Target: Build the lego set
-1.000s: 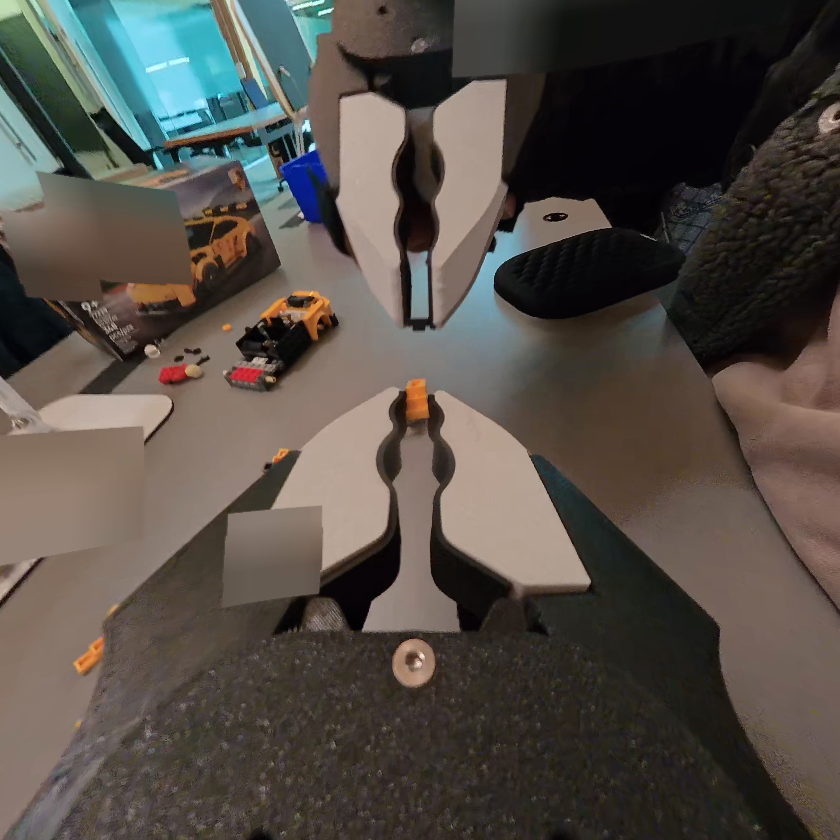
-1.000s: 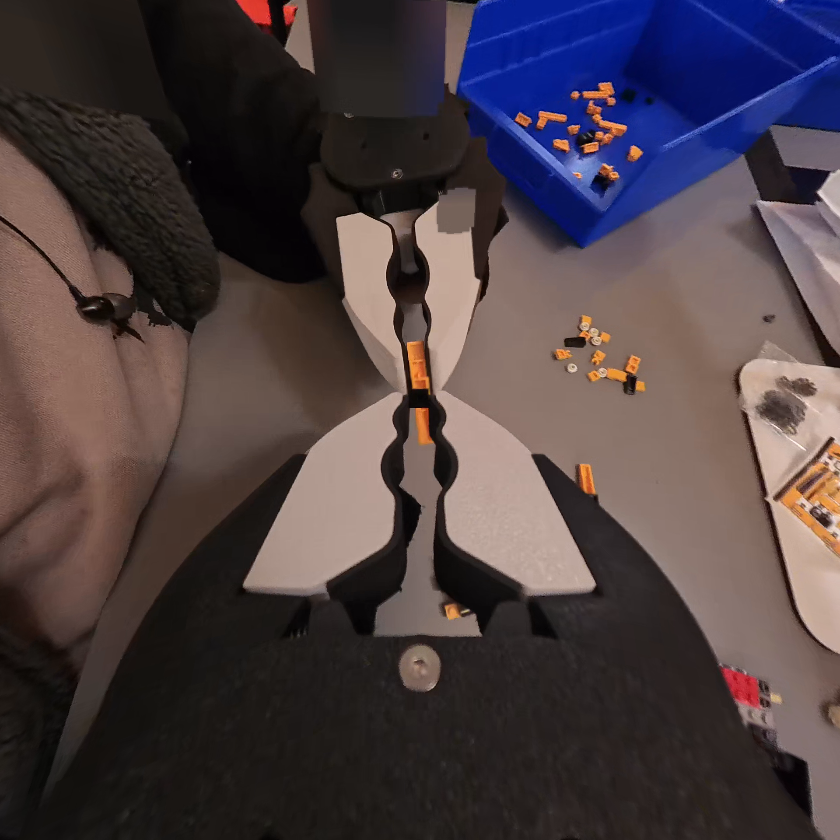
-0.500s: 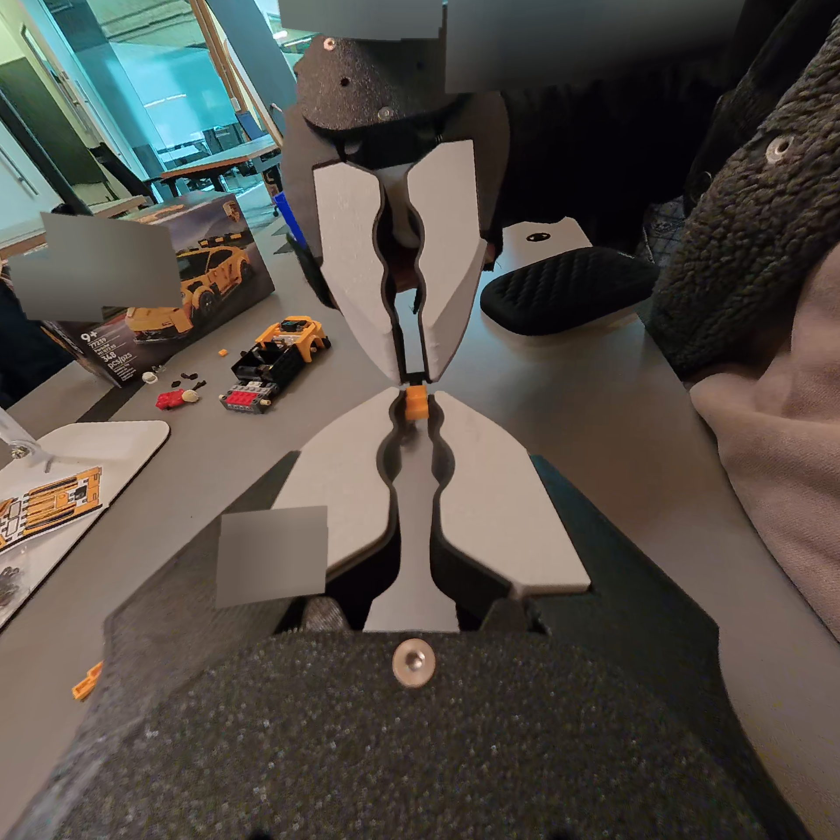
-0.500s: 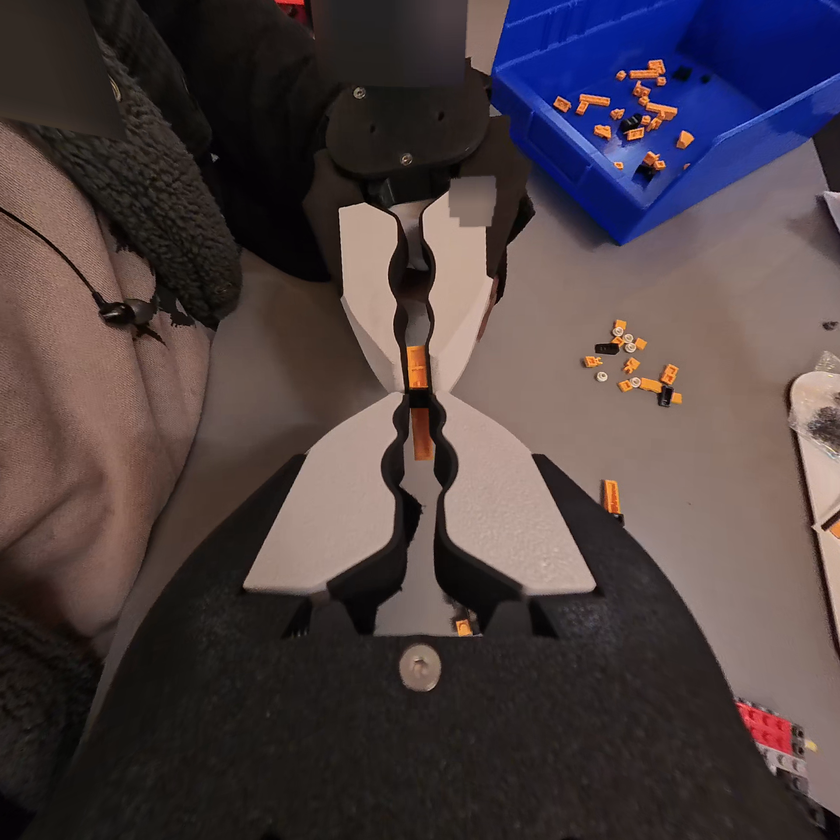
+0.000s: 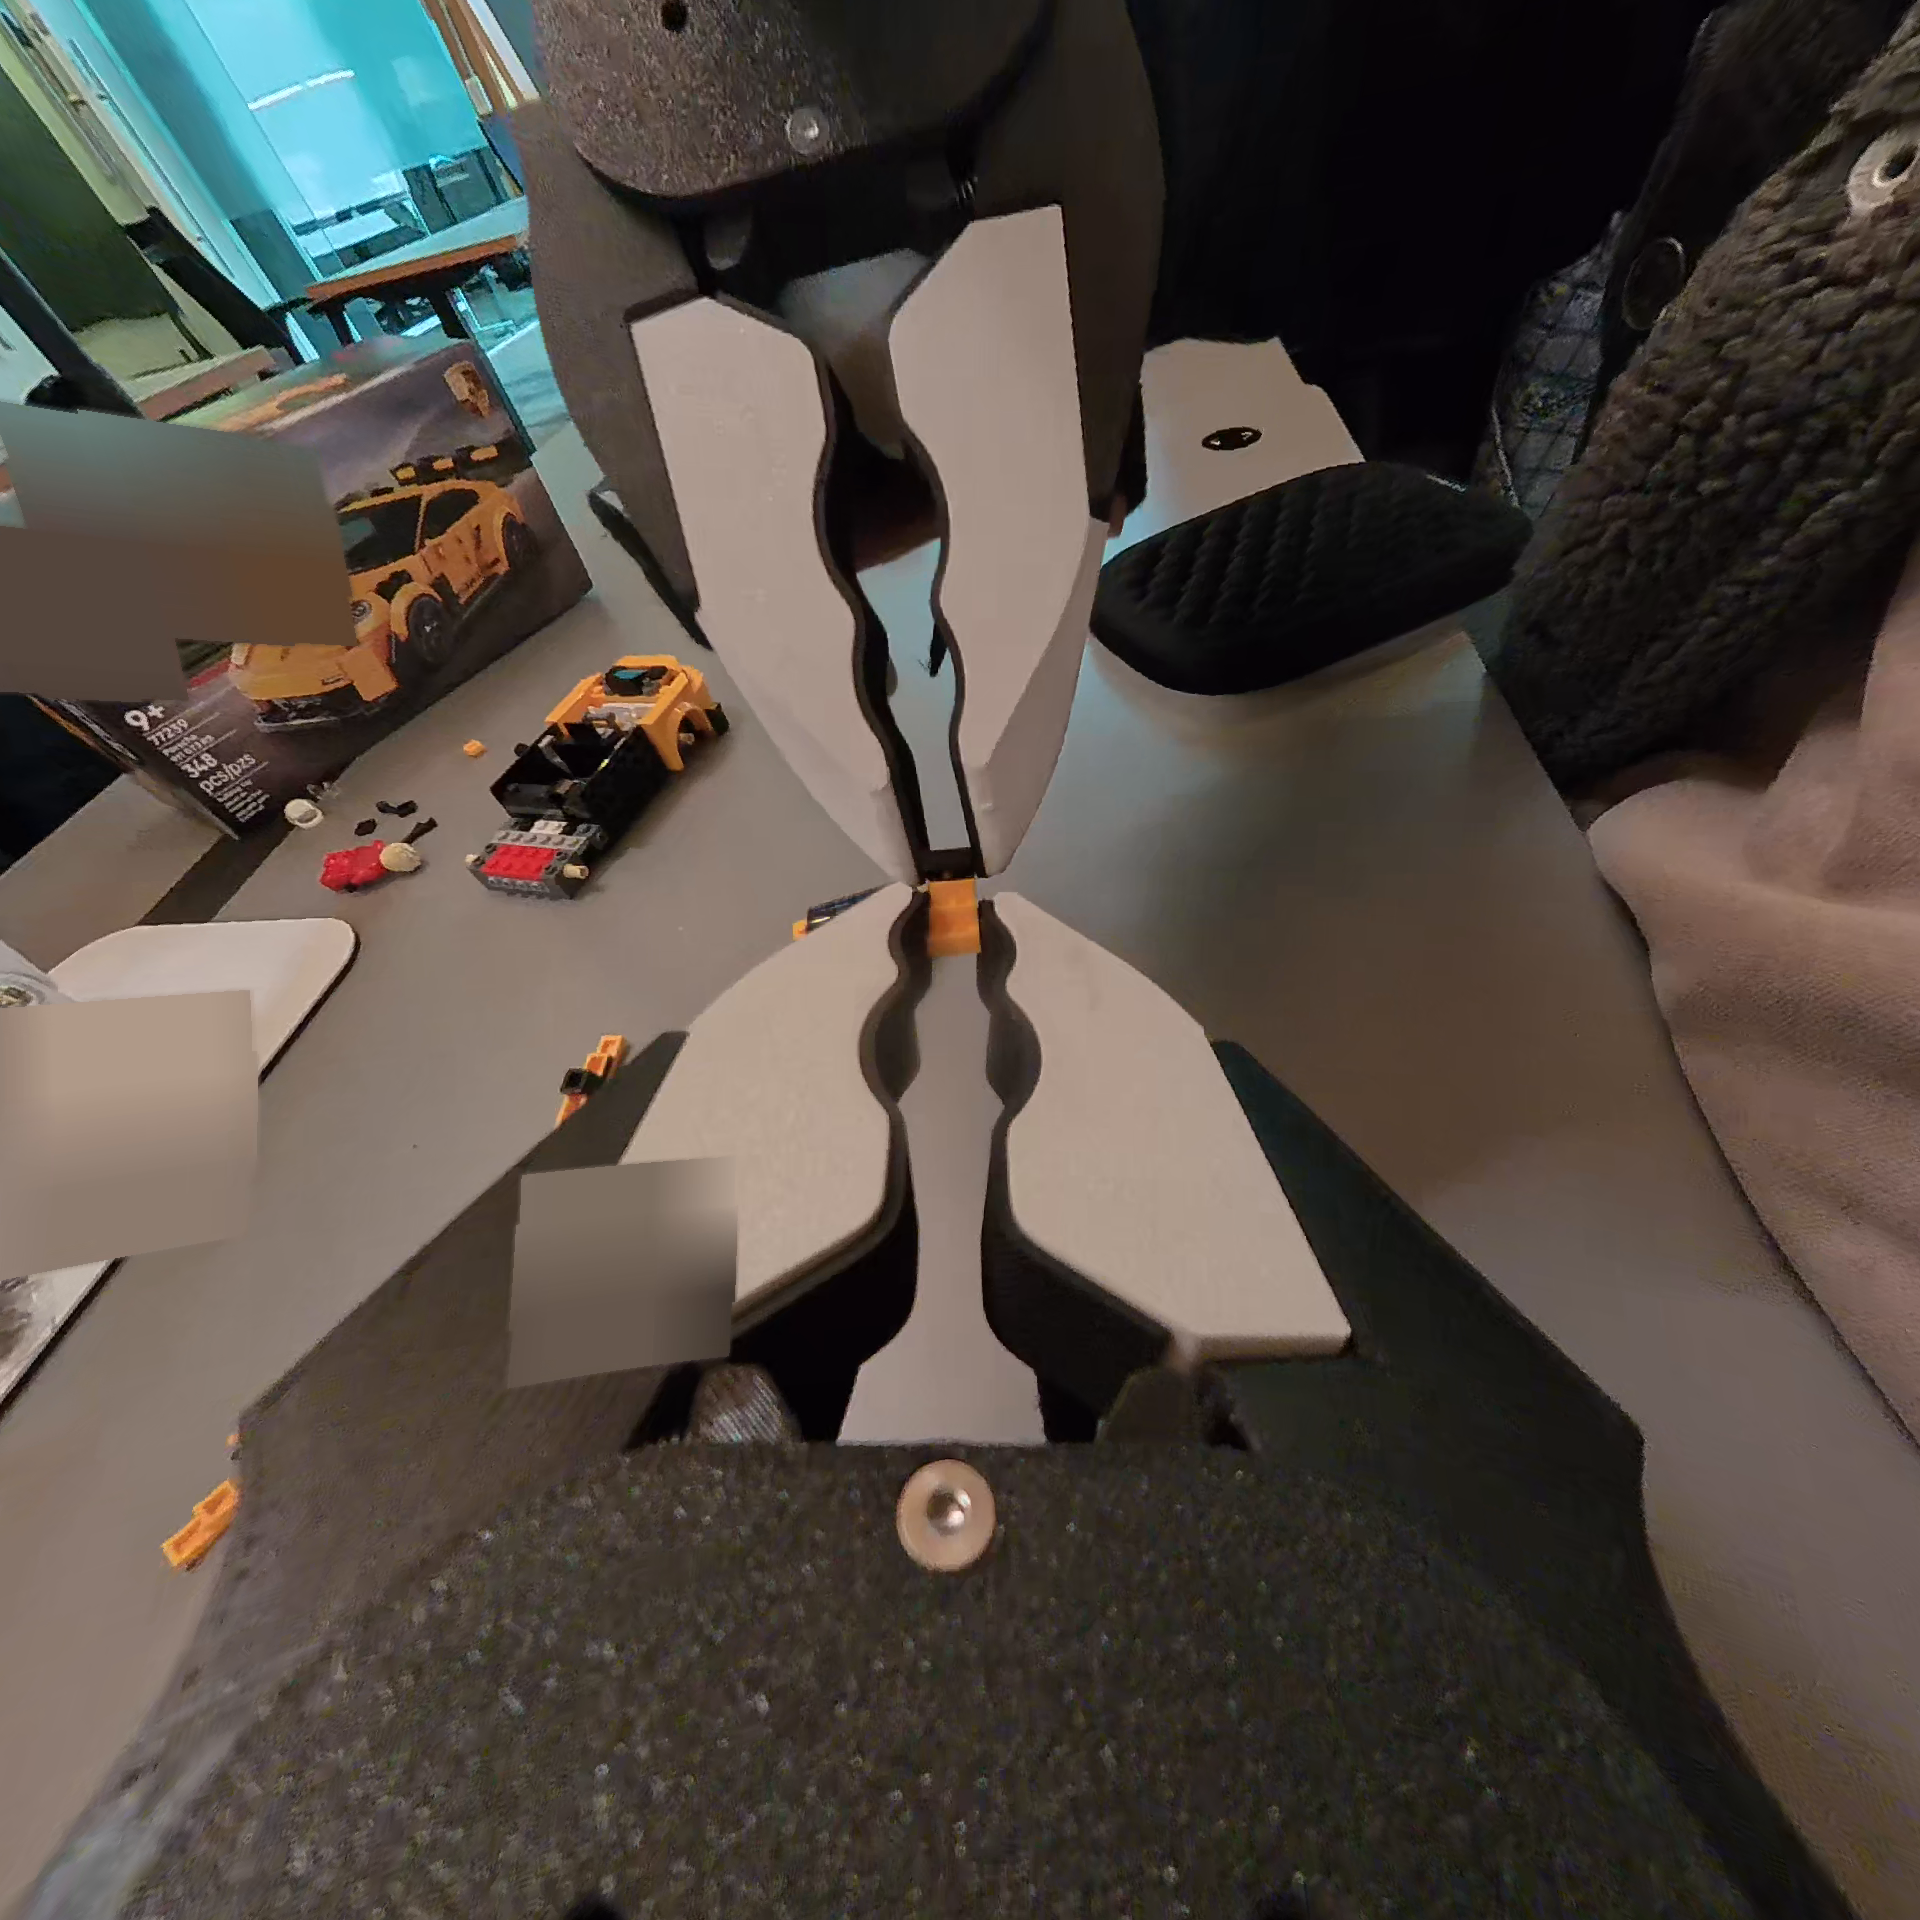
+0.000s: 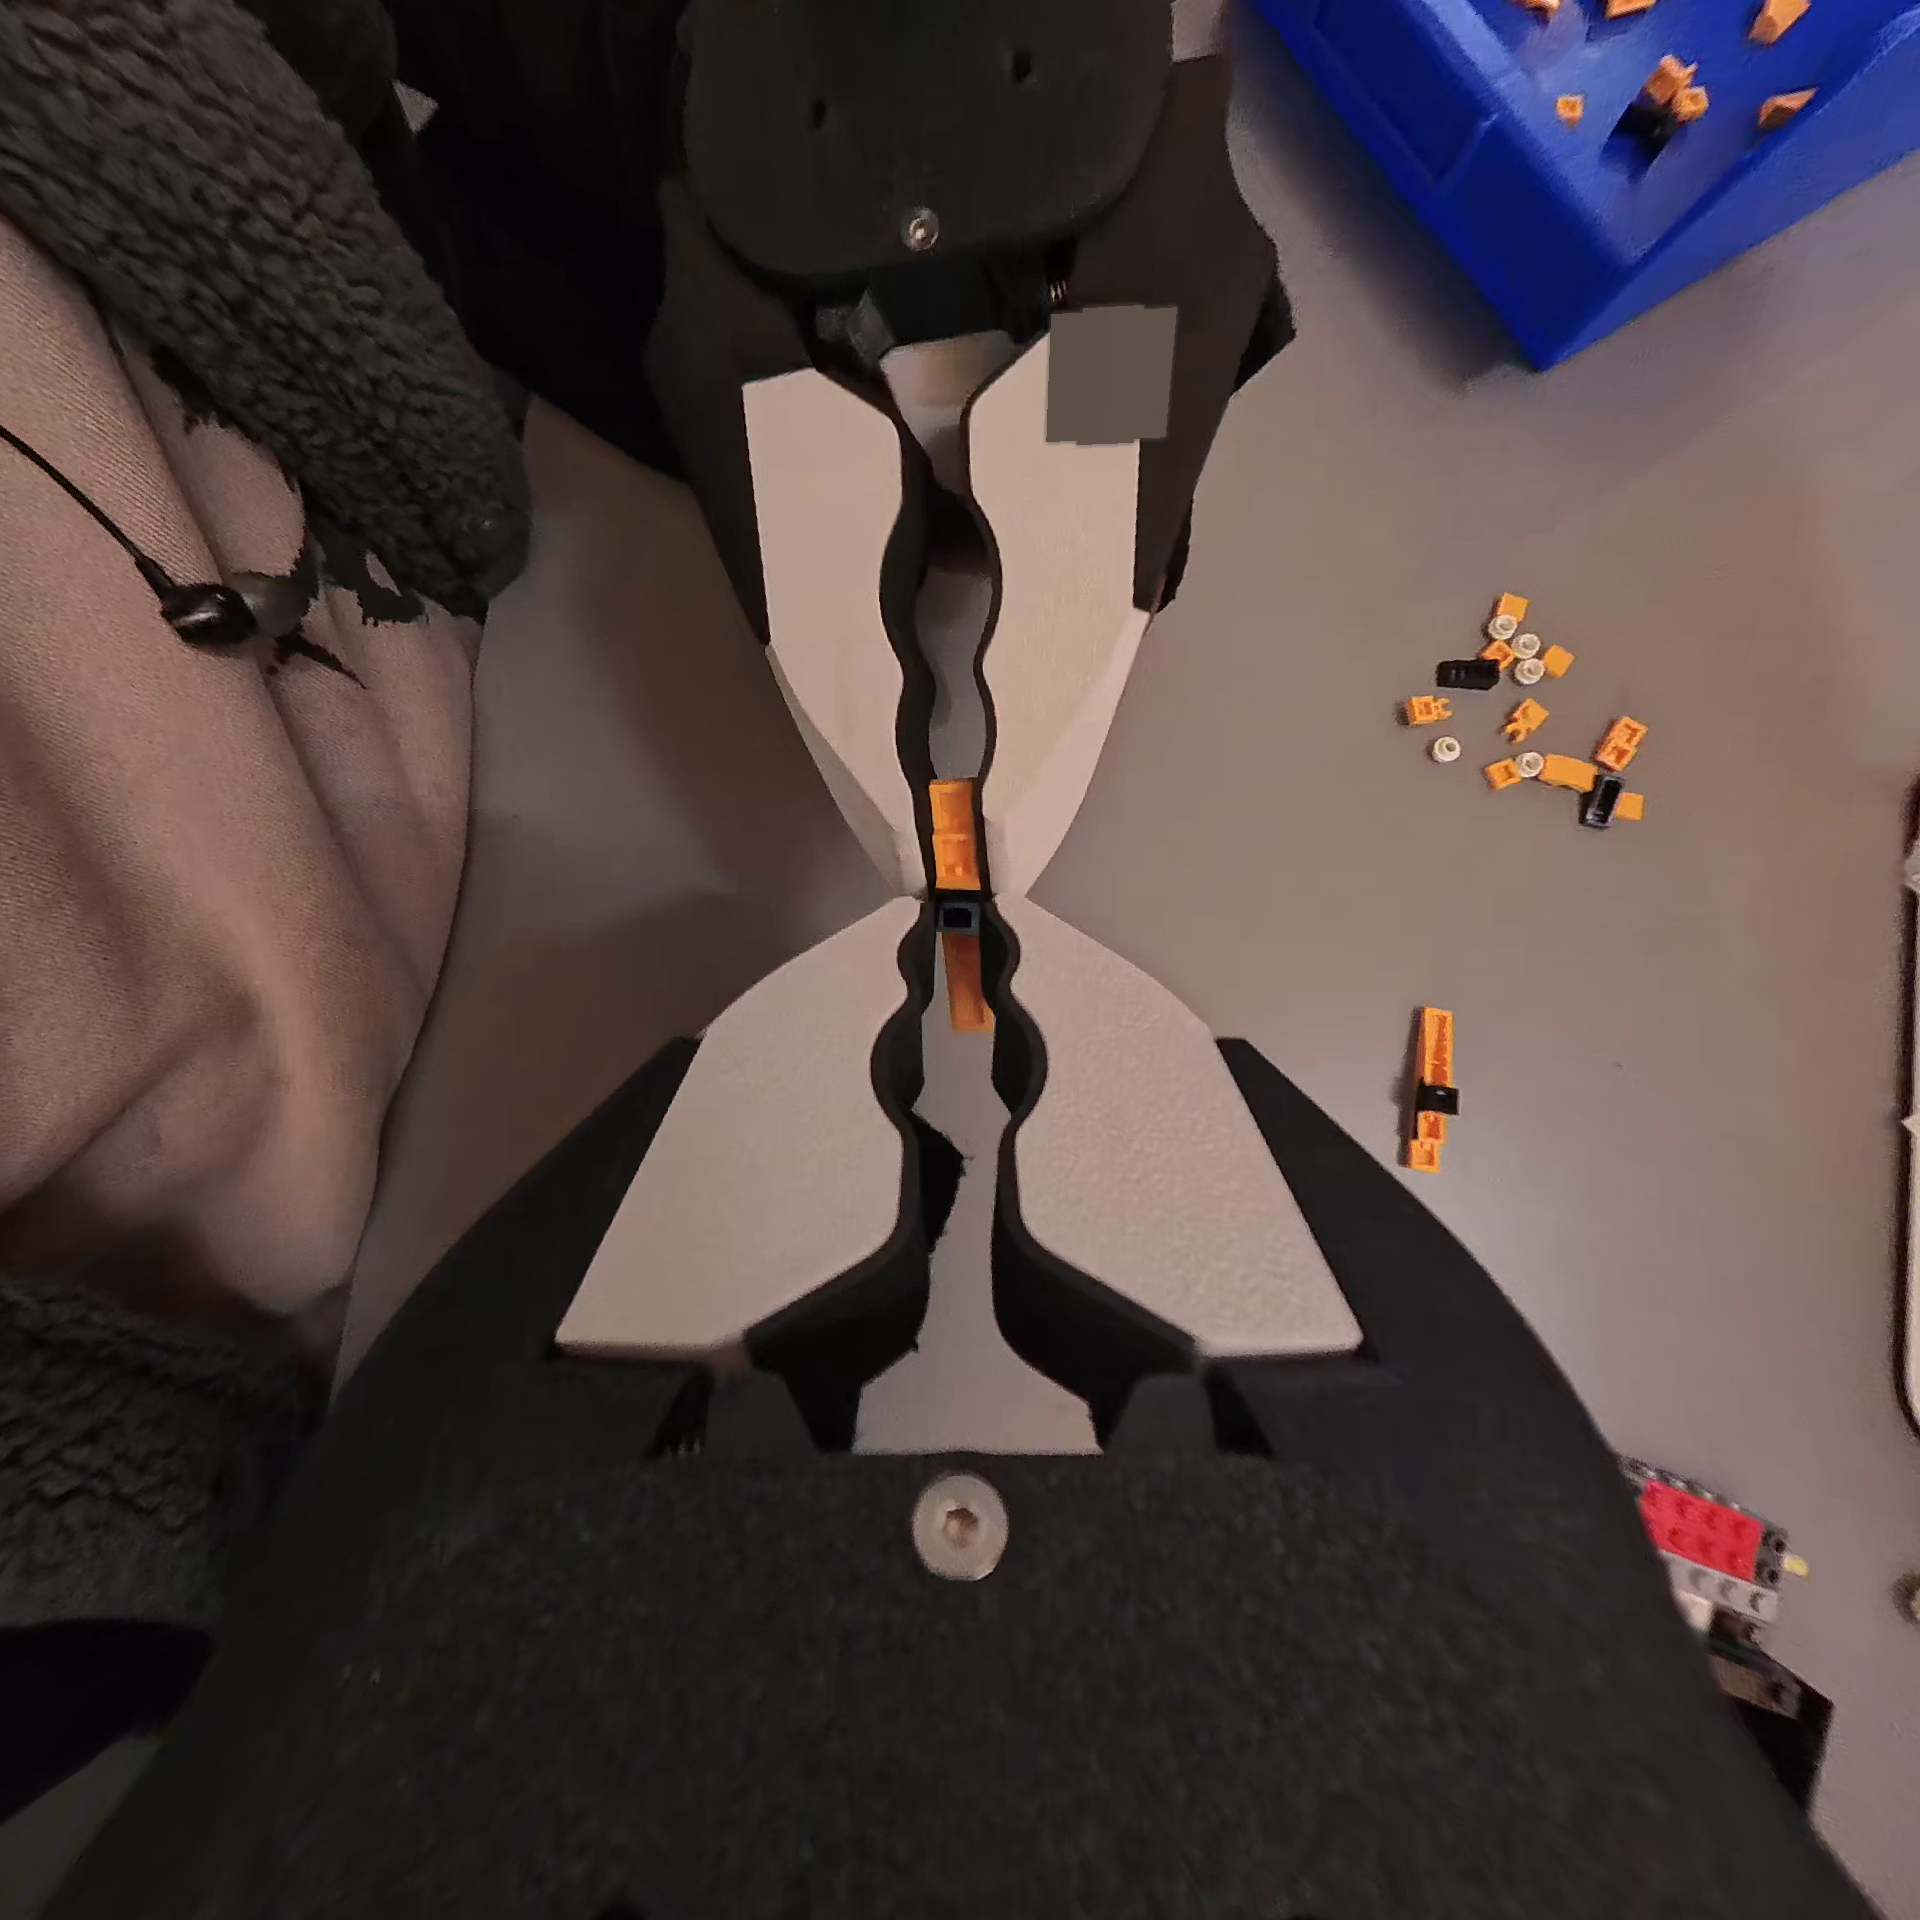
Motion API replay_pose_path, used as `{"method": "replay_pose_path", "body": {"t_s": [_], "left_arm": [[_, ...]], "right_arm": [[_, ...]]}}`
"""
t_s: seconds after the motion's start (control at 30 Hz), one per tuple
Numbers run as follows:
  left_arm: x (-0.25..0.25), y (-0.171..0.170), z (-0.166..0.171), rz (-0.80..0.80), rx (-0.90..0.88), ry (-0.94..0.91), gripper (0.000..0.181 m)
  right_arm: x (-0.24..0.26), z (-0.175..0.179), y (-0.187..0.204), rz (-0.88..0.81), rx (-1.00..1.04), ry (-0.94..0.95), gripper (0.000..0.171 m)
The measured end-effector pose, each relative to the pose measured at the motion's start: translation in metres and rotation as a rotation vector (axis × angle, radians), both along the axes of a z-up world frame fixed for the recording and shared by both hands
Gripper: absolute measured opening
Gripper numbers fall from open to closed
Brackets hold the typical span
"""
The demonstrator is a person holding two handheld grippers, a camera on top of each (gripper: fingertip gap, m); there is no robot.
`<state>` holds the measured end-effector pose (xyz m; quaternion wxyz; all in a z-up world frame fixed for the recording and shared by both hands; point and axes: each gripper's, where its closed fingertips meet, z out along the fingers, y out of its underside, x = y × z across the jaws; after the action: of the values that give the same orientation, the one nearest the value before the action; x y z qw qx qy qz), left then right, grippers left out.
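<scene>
In the left wrist view my left gripper (image 5: 951,916) is shut on a small orange lego piece (image 5: 952,928) at its tips. My right gripper (image 5: 945,862) comes in from above, tip to tip with it, shut on a small black piece (image 5: 945,860) that meets the orange one. In the right wrist view my right gripper (image 6: 958,916) pinches the black piece (image 6: 958,918), with an orange part (image 6: 966,987) running back between its fingers. The left gripper (image 6: 954,883) faces it, holding its orange piece (image 6: 954,840). Both are held above the grey table (image 5: 1299,935).
A partly built orange and black car (image 5: 613,758), a red minifigure (image 5: 364,862) and the set's box (image 5: 416,561) lie at the left. Loose orange pieces (image 6: 1527,707), a long orange piece (image 6: 1432,1086) and a blue bin (image 6: 1610,208) are nearby. A person's clothing (image 5: 1766,1039) borders the table. Both grippers' tips are close together, under 4 cm apart.
The two grippers have closed the gap between them. Their tips now meet, and the black piece touches the orange piece. Both stay shut.
</scene>
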<state>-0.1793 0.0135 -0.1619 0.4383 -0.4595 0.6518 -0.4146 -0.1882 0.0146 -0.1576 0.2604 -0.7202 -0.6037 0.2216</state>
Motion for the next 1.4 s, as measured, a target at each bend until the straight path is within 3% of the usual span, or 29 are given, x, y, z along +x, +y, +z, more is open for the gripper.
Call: {"method": "replay_pose_path", "body": {"t_s": [0.63, 0.83, 1.03, 1.4], "left_arm": [[-0.007, 0.007, 0.026, -0.008, -0.165, -0.134, 0.008], [-0.010, 0.014, 0.035, -0.014, -0.322, -0.174, 0.008], [-0.011, 0.022, 0.039, -0.007, -0.492, -0.183, 0.008], [-0.012, 0.024, 0.040, -0.009, -0.551, -0.182, 0.008]], "right_arm": [[-0.007, 0.030, 0.010, 0.011, 0.066, 0.020, 0.017], [-0.009, 0.039, 0.009, 0.048, 0.309, 0.089, 0.028], [-0.010, 0.035, 0.023, 0.027, 0.693, -0.011, 0.033], [-0.016, 0.035, 0.030, -0.002, 0.786, -0.015, 0.022]]}}
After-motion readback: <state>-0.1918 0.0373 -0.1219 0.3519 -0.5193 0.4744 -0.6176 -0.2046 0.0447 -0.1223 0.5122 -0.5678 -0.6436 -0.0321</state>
